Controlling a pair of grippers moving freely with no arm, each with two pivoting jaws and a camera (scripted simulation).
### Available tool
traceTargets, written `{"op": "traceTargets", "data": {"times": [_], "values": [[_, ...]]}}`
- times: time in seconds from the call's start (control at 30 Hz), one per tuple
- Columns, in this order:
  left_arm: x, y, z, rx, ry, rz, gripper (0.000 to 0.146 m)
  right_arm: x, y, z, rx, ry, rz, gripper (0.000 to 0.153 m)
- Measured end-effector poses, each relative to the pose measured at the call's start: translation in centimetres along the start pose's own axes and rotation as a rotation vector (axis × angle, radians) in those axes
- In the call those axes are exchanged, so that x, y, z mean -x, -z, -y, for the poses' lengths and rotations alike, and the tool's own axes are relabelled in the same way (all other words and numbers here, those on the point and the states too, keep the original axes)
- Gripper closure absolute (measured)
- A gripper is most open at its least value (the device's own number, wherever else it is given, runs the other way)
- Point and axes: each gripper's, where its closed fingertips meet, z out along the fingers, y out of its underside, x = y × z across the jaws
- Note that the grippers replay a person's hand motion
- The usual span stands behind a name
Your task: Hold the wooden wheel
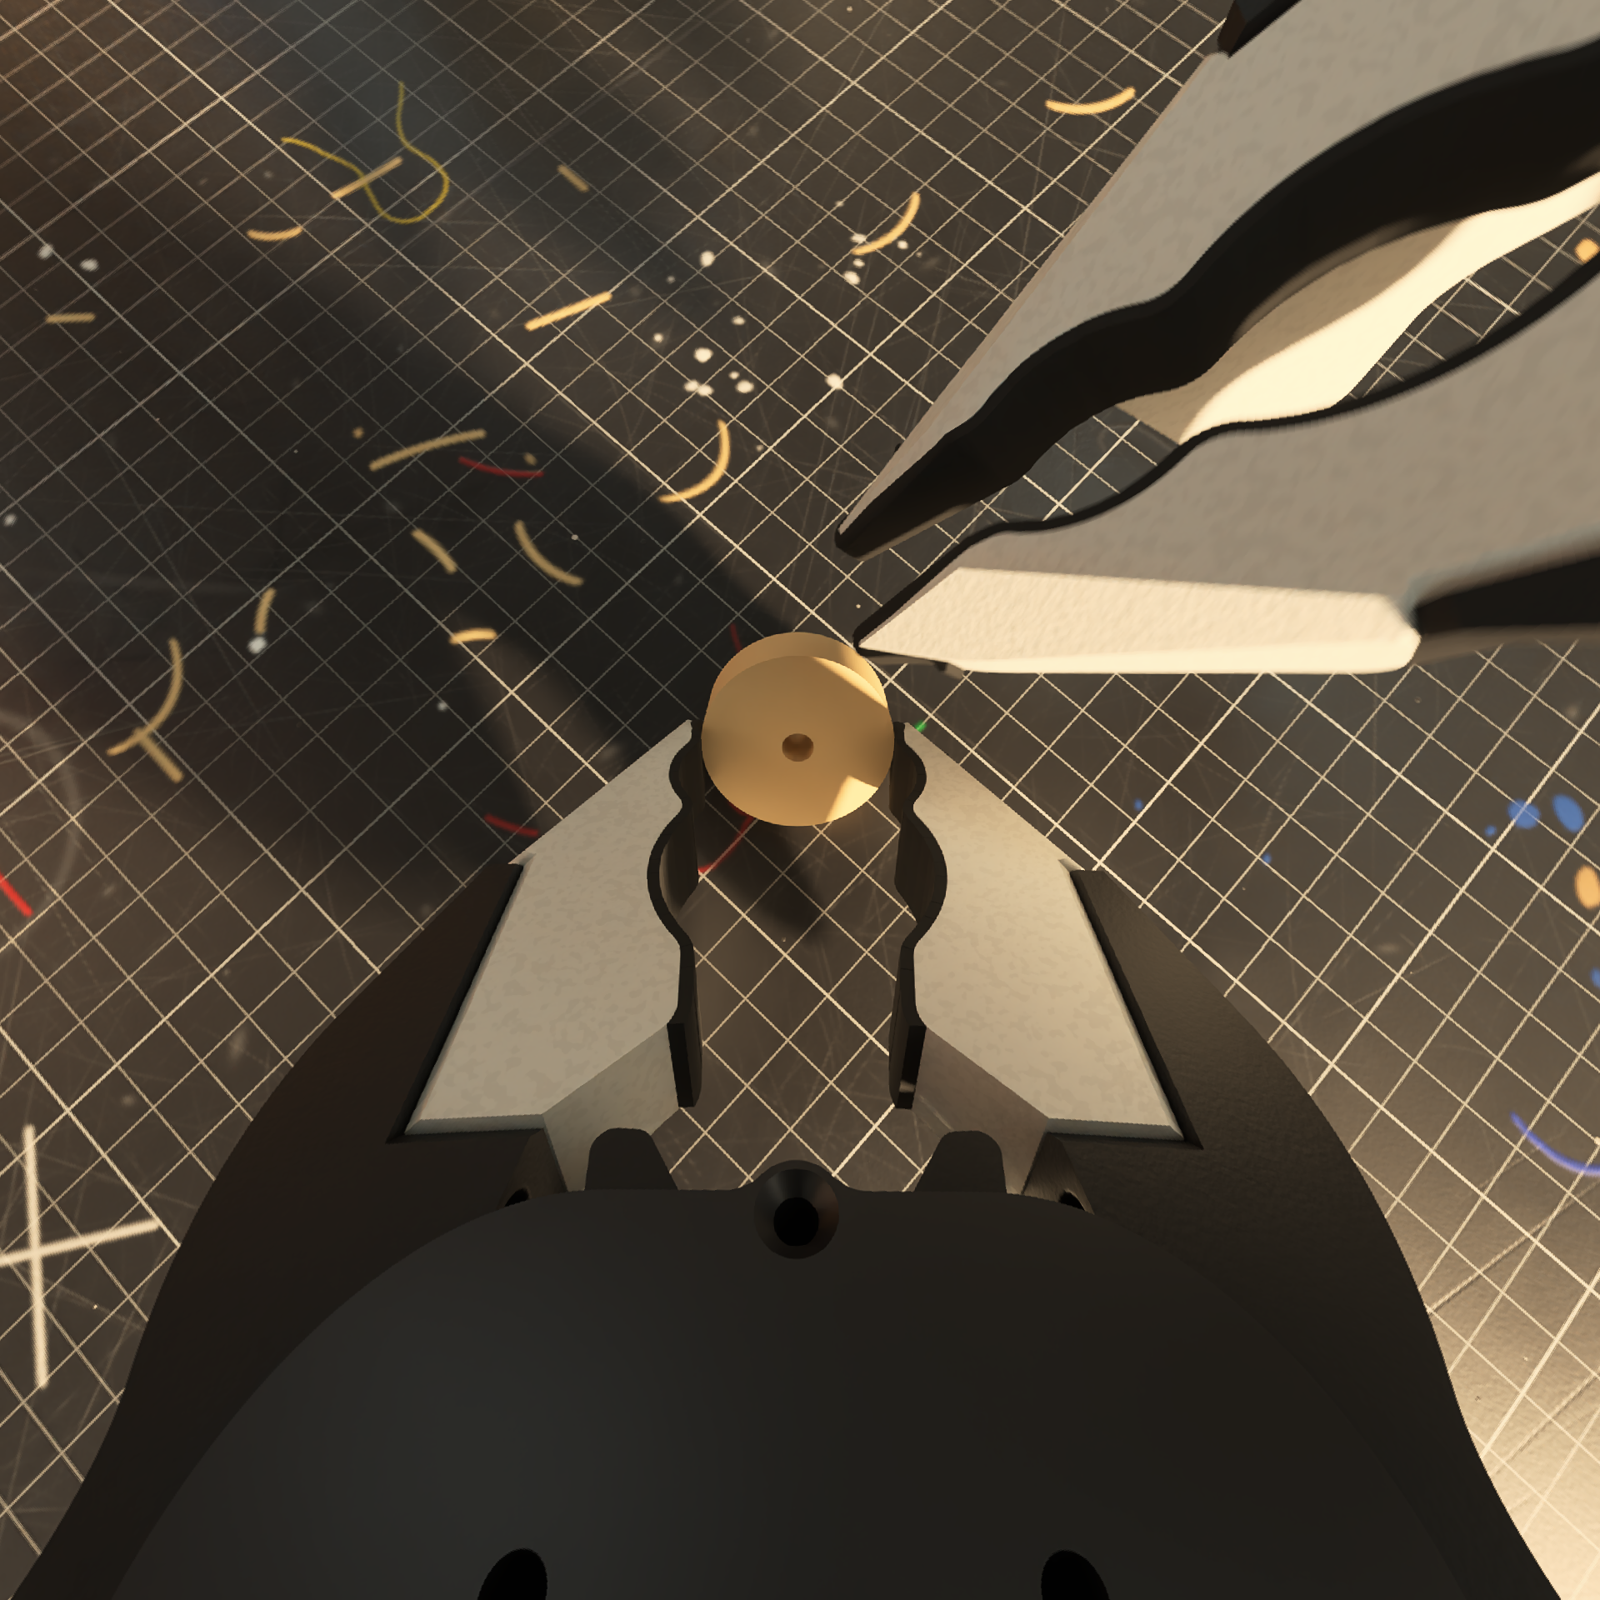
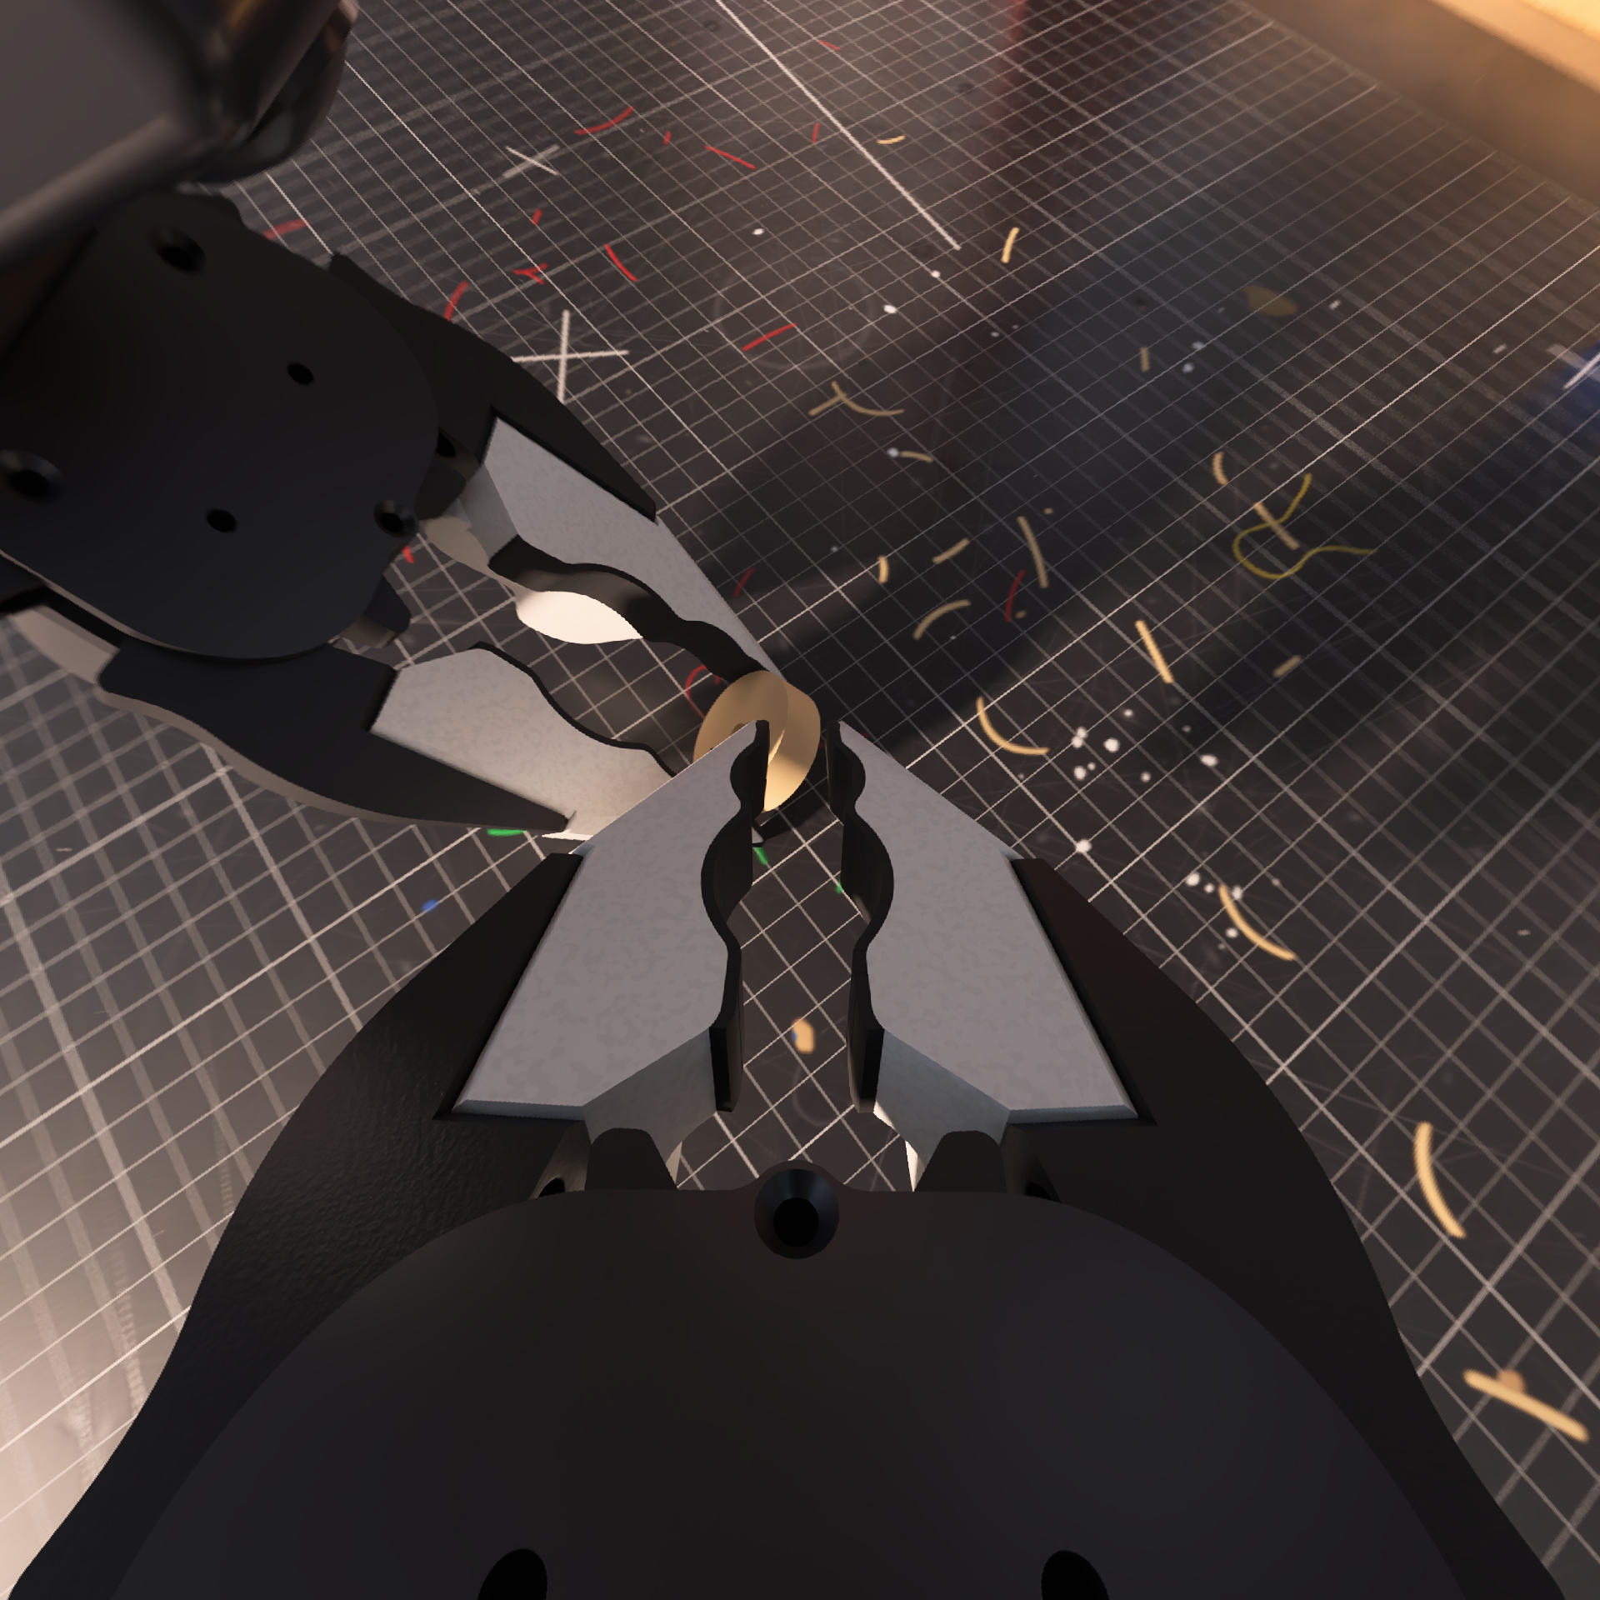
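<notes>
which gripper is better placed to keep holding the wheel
Left. The left gripper already clamps the wooden wheel by its rim above the mat. The right gripper only brackets its edge, apparently with a gap.

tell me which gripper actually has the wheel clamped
The left gripper: the wooden wheel is pinched by its rim between its fingertips. The right gripper only reaches up beside it, jaws apart.

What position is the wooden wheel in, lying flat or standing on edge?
On edge: the wheel shows its round face and centre hole, gripped between the left gripper.
</notes>
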Motion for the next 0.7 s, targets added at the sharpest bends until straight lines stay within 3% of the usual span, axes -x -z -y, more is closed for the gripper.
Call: {"op": "traceTargets", "data": {"times": [0.13,0.23,0.37,0.53,0.7], "values": [[0.0,0.0,0.0,0.002,-0.006,0.010,0.104,-0.5,-1.4,-0.4,0.001,0.009,-0.082,0.126],[0.0,0.0,0.0,-0.001,0.000,0.010,0.104,-0.4,-1.8,-0.7,-0.007,-0.050,-0.037,0.127],[0.0,0.0,0.0,-0.002,0.008,0.003,0.104,-0.2,-1.5,-0.9,-0.026,-0.051,-0.078,0.129],[0.1,0.0,0.0,0.006,-0.011,0.018,0.104,-0.4,-1.9,-0.5,0.006,-0.123,0.000,0.129],[0.0,0.0,0.1,-0.002,-0.038,-0.004,0.104,-0.2,-1.1,-1.0,0.021,-0.067,-0.043,0.130]]}}
